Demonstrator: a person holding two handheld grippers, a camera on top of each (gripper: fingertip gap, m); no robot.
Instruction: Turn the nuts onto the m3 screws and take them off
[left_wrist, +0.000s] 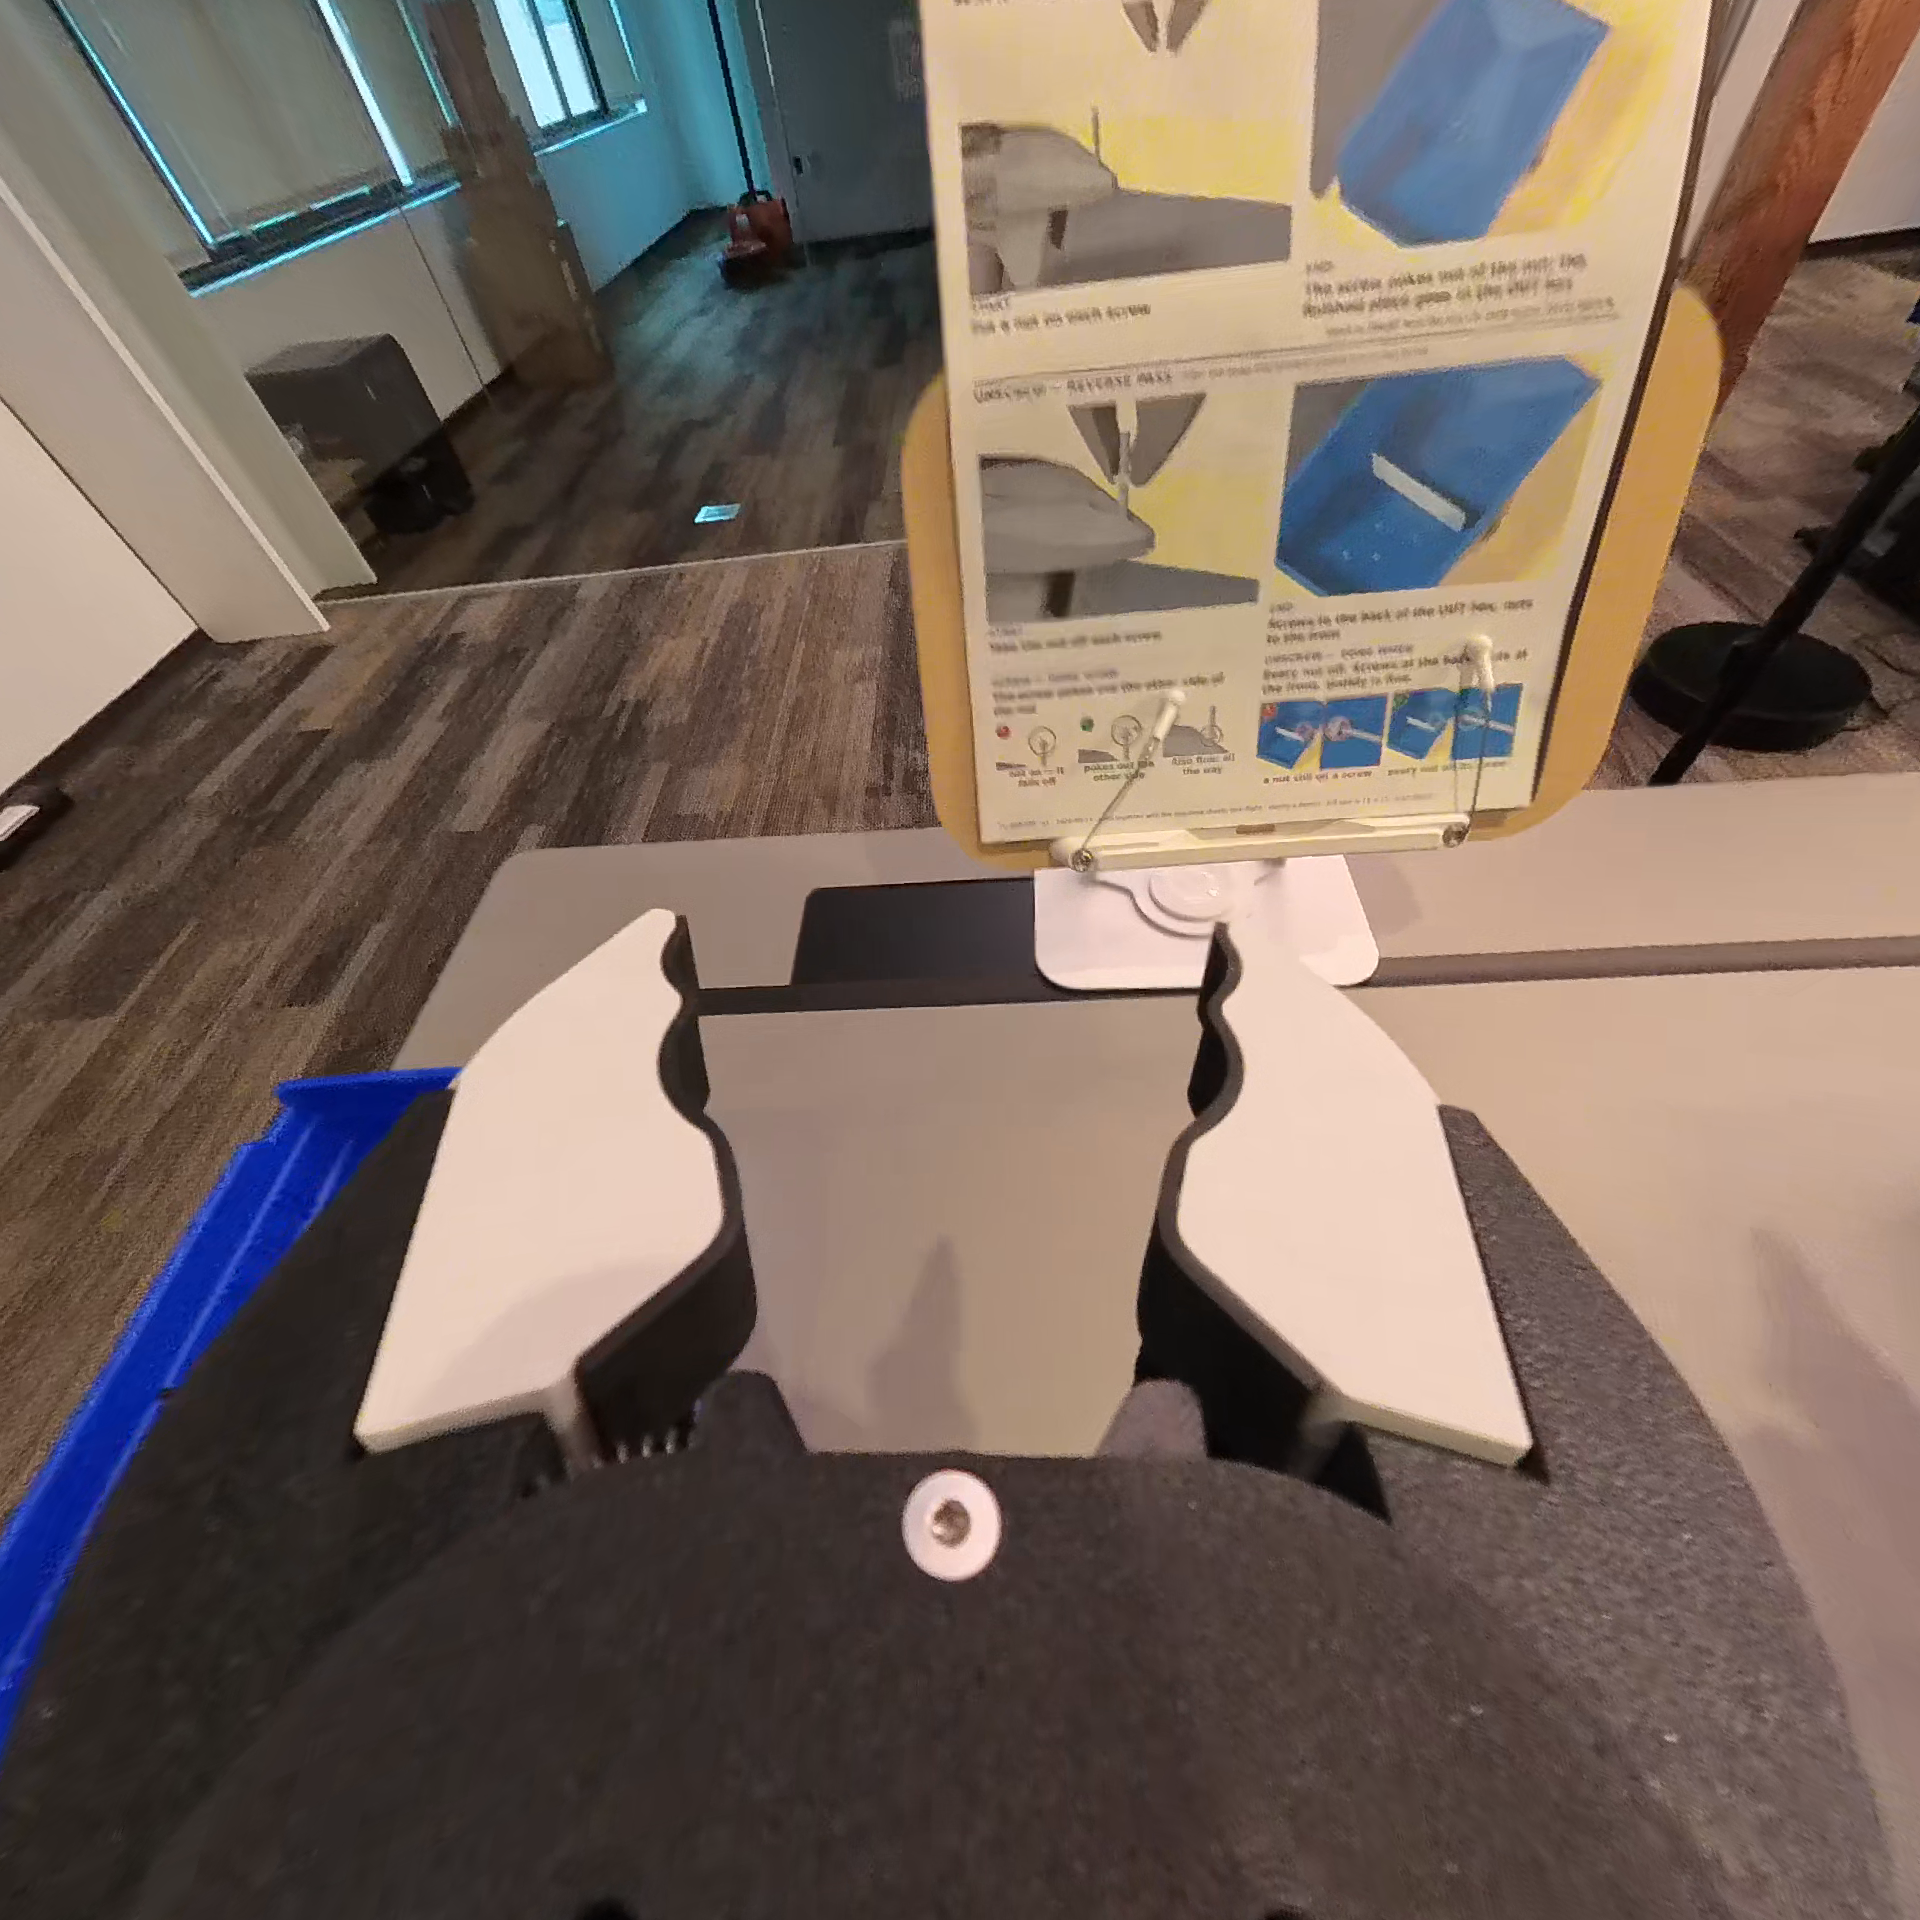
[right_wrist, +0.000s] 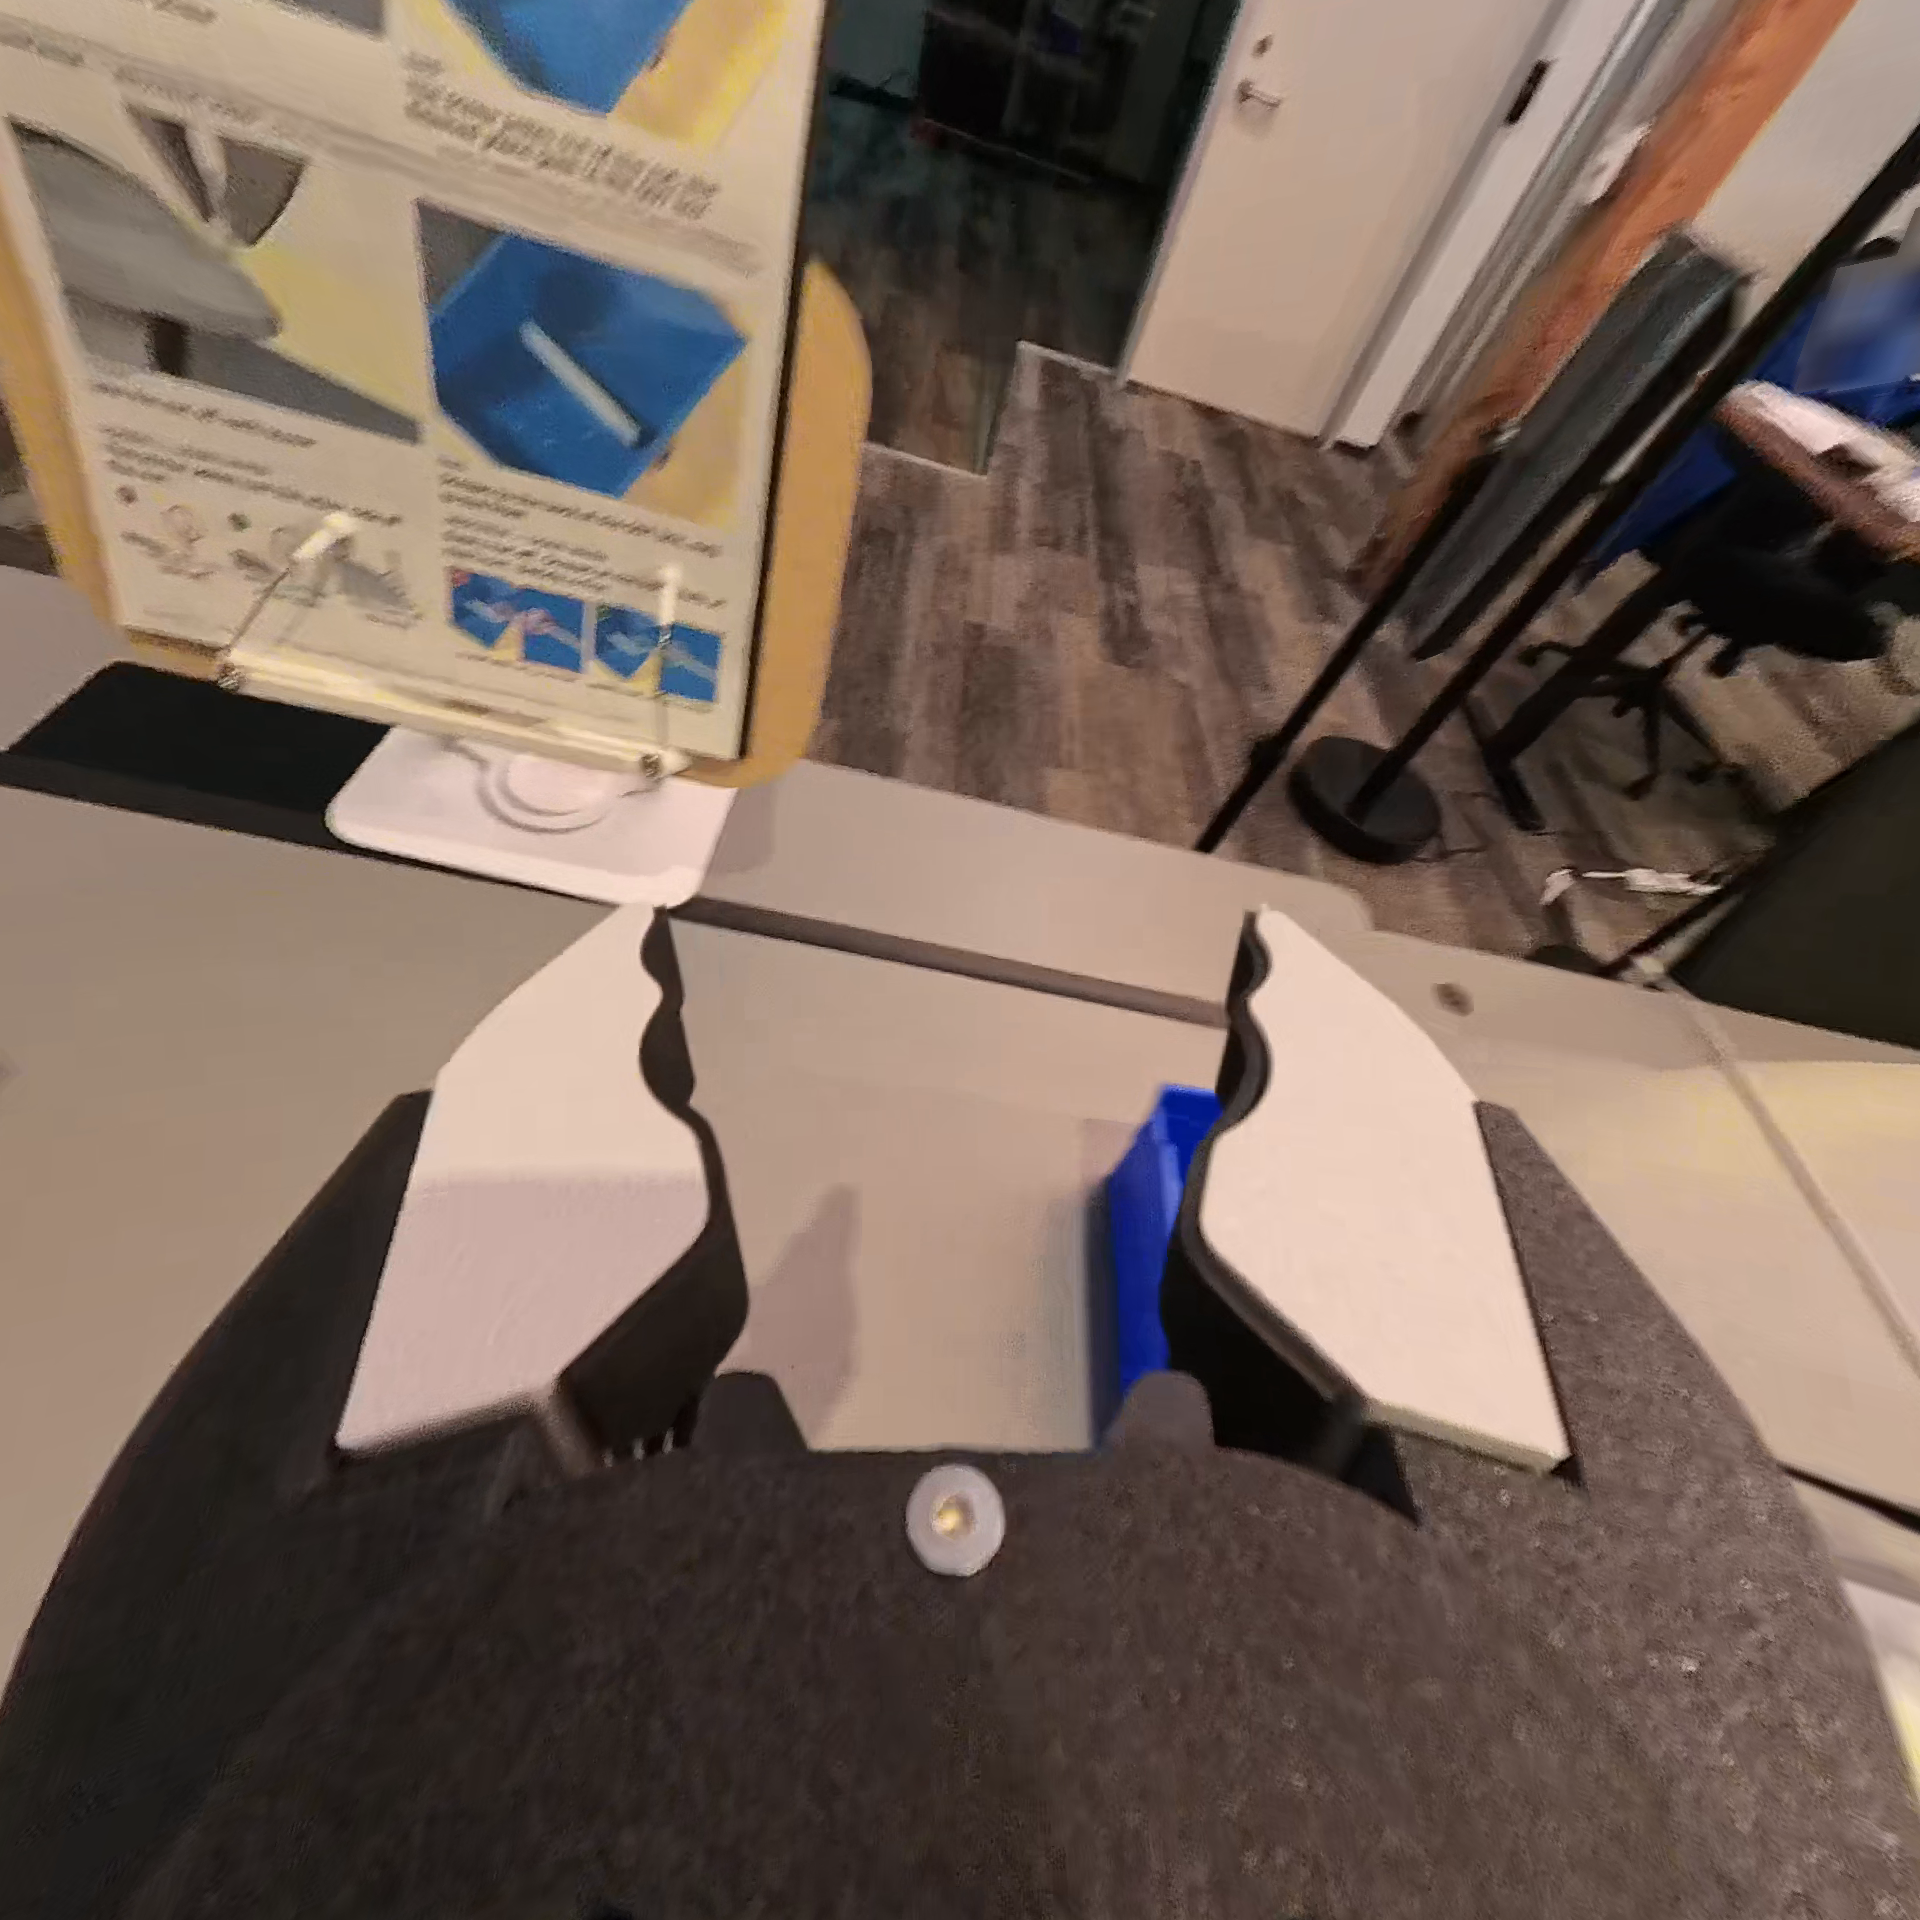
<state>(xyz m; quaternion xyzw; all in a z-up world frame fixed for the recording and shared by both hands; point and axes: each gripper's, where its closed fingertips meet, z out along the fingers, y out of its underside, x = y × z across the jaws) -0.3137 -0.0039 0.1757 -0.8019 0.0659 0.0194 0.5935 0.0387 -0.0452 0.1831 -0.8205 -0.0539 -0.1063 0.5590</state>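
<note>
Hovering over the gray table (left_wrist: 1621, 1122), the left gripper (left_wrist: 951, 961) is spreading its white fingers (left_wrist: 566, 1174) wide, with nothing sitting between them. The right gripper (right_wrist: 951, 935) is doing the same, gaping wide over bare table and gripping nothing. A blue bin (left_wrist: 223, 1226) is peeking out at the left gripper's left side, and a blue bin (right_wrist: 1148, 1236) is showing just inside the right gripper's right finger. A picture sheet (left_wrist: 1278, 416) is standing on a white stand (left_wrist: 1205, 940) at the far edge. Nuts and screws are not showing in either view.
</note>
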